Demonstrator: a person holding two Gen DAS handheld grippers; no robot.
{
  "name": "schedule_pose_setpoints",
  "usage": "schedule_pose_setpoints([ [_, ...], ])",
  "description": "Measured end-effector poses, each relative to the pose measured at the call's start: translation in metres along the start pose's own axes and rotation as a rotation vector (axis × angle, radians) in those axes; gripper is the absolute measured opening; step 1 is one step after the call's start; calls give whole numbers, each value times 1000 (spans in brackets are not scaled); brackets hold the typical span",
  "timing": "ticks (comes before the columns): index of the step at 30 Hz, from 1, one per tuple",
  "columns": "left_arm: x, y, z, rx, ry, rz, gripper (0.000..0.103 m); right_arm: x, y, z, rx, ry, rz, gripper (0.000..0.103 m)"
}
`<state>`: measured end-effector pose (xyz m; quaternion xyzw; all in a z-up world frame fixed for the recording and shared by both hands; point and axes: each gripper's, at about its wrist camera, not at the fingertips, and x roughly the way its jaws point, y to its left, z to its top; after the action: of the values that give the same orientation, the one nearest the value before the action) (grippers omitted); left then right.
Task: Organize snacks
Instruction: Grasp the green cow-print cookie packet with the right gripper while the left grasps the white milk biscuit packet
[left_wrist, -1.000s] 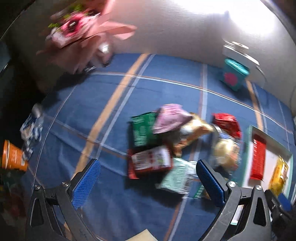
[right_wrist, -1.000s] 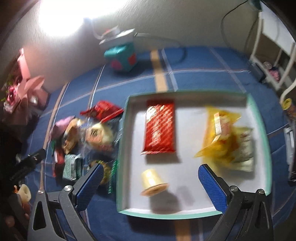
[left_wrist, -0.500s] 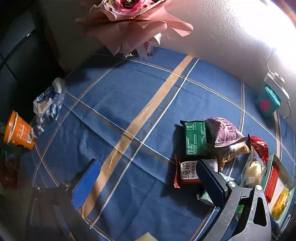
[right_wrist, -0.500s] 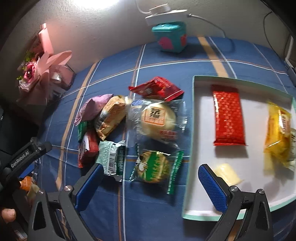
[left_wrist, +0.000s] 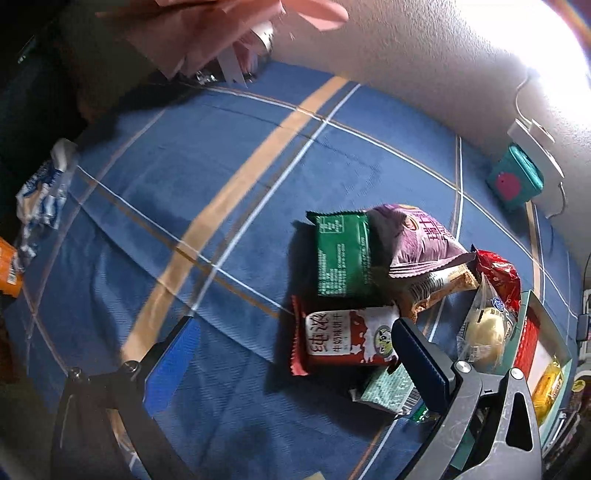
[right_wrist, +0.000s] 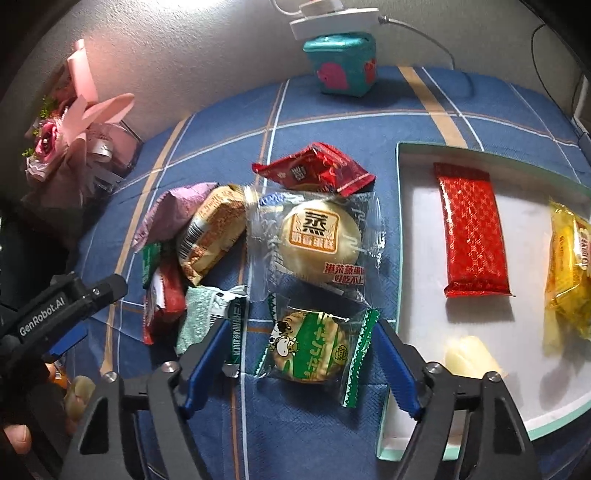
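Note:
A pile of snack packets lies on the blue cloth. My right gripper (right_wrist: 303, 354) is open, its fingers on either side of a green-and-clear biscuit packet (right_wrist: 314, 347). Behind it lie a clear steamed-cake packet (right_wrist: 317, 236), a red packet (right_wrist: 314, 170), a tan packet (right_wrist: 210, 232) and a mint packet (right_wrist: 207, 317). The white tray (right_wrist: 413, 229) on the right holds a red bar (right_wrist: 472, 236), a yellow packet (right_wrist: 569, 258) and a pale cup (right_wrist: 469, 358). My left gripper (left_wrist: 295, 362) is open and empty beside the red-and-white packet (left_wrist: 343, 339) and green packet (left_wrist: 343, 254).
A teal box (right_wrist: 343, 62) and white power strip (right_wrist: 332, 18) stand at the back wall. A pink bouquet (right_wrist: 70, 136) is at the back left. A blue-white wrapper (left_wrist: 40, 199) and an orange cup (left_wrist: 9, 273) lie at the left cloth edge.
My right gripper has swung left from over the tray to the pile and come down around the green biscuit packet, its fingers closer together. My left gripper has turned left and moved nearer the pile.

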<state>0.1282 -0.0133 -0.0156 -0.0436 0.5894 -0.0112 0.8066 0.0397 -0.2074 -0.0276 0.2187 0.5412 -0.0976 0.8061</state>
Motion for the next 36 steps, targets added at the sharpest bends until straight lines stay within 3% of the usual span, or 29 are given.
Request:
schedule_pose_setpoints([
  [10,31,-5,9,-12,54,-41,103,17,1,-3,-3,43,-7,65],
  [18,41,-9,19,-13,60,-92,103,21,7,-3,-19,49,-9,65],
  [22,48,-12,22,0,73,-93,103,25,13,-4,-16,61,21,65],
  [29,67,-21,24,15,130,-108,103,22,16,-2,-9,69,5,66],
  [36,70,-13,24,-5,136,-118,103,25,6,-1,14,88,3,67],
])
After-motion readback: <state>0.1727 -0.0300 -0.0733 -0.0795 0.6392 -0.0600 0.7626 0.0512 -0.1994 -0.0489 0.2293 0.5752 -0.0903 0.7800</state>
